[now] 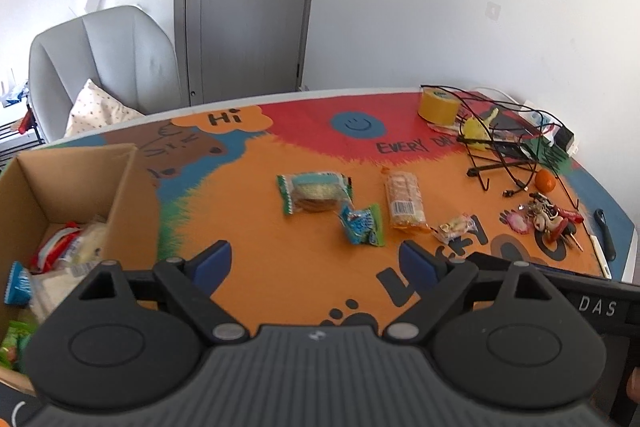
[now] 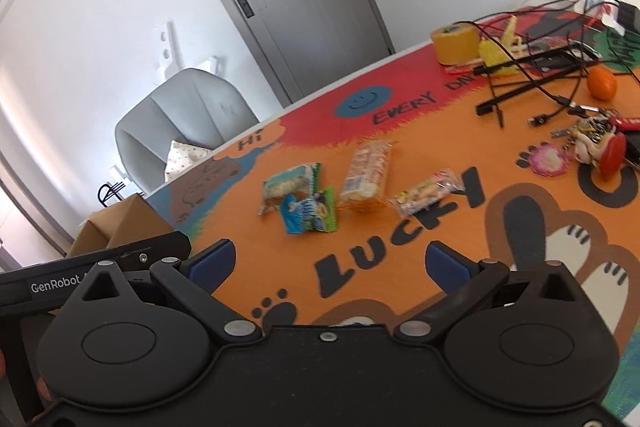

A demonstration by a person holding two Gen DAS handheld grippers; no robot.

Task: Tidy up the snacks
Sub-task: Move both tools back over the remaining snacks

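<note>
Held above a colourful table (image 1: 280,235): left gripper (image 1: 316,263) and right gripper (image 2: 328,261), both spread wide and empty. At far left, an open cardboard box (image 1: 120,195) with several snack packets (image 1: 68,251) inside. Left loose mid-table: four snack packs, among them a green-edged cracker pack (image 1: 316,191) touching a blue-and-green pouch (image 1: 363,225).
</note>
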